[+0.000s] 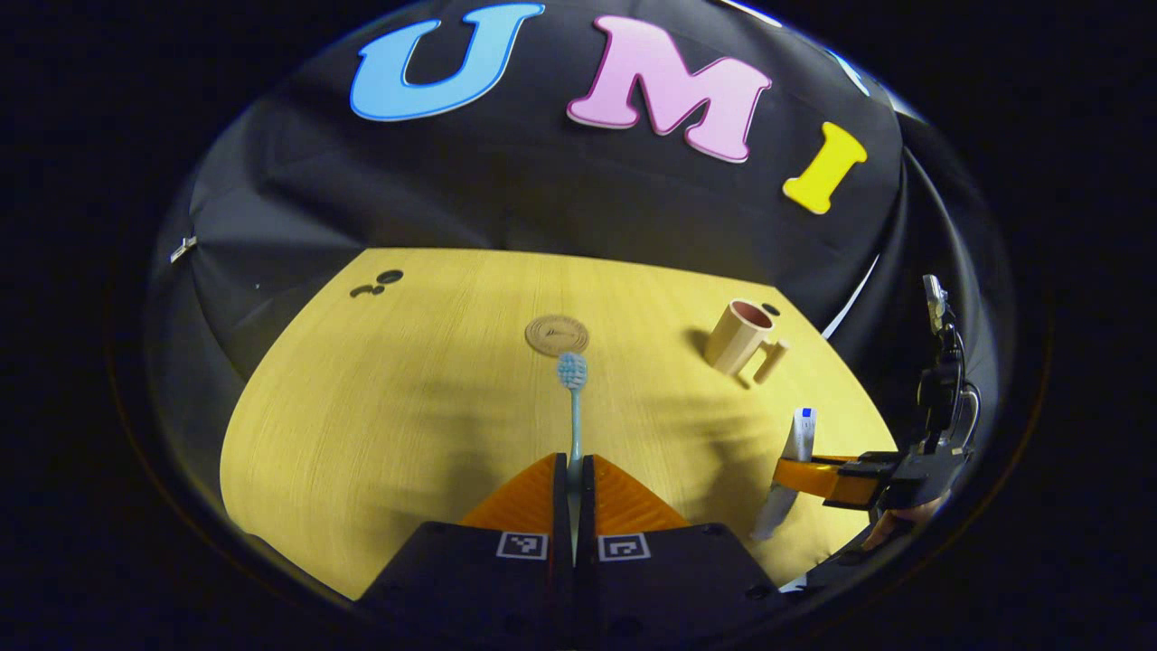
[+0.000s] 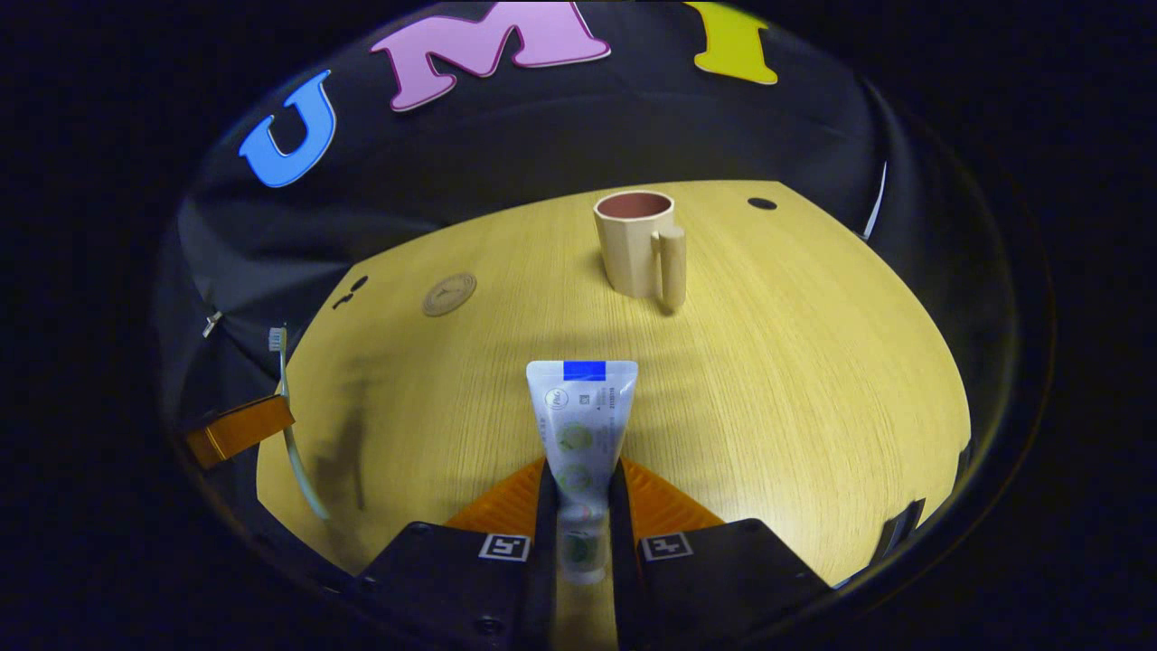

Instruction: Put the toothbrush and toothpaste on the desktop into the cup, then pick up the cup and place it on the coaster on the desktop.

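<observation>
1. In the left gripper view I see my left gripper (image 1: pixel 575 470) with its jaws pinched on the handle of the toothbrush (image 1: pixel 572 398); the brush points forward, its bristled head lifted off the desktop (image 1: pixel 389 425).
2. From that view, the brush head sits just in front of the coaster (image 1: pixel 557 334), which lies flat on the wood, well to the left of the cup (image 1: pixel 739 336).
3. In the right gripper view my right gripper (image 2: pixel 583 488) has its jaws clamped on the lower part of the toothpaste (image 2: pixel 580 425); the tube's flat crimped end points ahead toward the cup (image 2: pixel 637 242).
4. The cup stands upright on the desktop (image 2: pixel 813 380), its mouth open upward and its handle turned toward my right gripper. It is well apart from the tube.
5. In the left gripper view the right gripper (image 1: pixel 818 475) appears nearer than the cup and to its right, holding the toothpaste (image 1: pixel 788 470) roughly upright above the wood.
6. In the right gripper view the left gripper (image 2: pixel 239 429) shows far to the left of the cup, with the toothbrush (image 2: pixel 289 416) standing through its fingers; the coaster (image 2: pixel 449 294) lies between that gripper and the cup.
7. The cup is not on the coaster.
</observation>
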{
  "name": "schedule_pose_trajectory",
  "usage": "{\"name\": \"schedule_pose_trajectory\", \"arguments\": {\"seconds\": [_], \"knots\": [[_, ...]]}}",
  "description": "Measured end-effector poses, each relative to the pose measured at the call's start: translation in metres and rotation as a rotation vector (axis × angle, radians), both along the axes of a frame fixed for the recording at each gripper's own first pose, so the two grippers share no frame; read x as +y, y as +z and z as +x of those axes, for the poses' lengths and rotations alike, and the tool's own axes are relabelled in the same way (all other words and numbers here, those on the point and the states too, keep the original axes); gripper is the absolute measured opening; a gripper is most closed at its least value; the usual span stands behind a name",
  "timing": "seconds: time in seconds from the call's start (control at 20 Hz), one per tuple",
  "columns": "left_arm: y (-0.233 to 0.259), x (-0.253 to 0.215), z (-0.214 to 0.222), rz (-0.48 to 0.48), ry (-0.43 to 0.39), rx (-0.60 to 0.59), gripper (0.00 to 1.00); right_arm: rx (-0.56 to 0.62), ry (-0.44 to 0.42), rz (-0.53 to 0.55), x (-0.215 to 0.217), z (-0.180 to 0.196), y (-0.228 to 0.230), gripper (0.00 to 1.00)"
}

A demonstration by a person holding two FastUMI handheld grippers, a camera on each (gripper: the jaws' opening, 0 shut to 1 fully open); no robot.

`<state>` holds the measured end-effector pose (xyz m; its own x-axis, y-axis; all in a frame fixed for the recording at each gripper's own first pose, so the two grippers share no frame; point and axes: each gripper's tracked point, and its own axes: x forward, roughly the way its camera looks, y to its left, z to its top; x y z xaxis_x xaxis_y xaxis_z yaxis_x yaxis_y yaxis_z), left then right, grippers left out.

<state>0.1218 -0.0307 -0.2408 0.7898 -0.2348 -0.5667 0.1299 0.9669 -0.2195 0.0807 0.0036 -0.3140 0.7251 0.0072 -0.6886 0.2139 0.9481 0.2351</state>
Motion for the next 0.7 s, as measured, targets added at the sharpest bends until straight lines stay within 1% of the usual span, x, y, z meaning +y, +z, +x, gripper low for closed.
{"name": "schedule_pose_trajectory", "arguments": {"seconds": [0.25,0.45,0.7], "knots": [[0.033,-0.015,-0.006,-0.021,-0.007,-0.102,0.06,-0.143,-0.001,-0.054,-0.008,0.004,0.026,0.29],[0.043,-0.023,-0.009,-0.027,-0.011,-0.142,0.06,-0.211,-0.005,-0.105,-0.016,0.001,0.045,0.3],[0.075,-0.032,-0.011,-0.042,-0.004,-0.211,0.06,-0.341,0.0,-0.137,-0.024,0.007,0.11,0.29]]}}
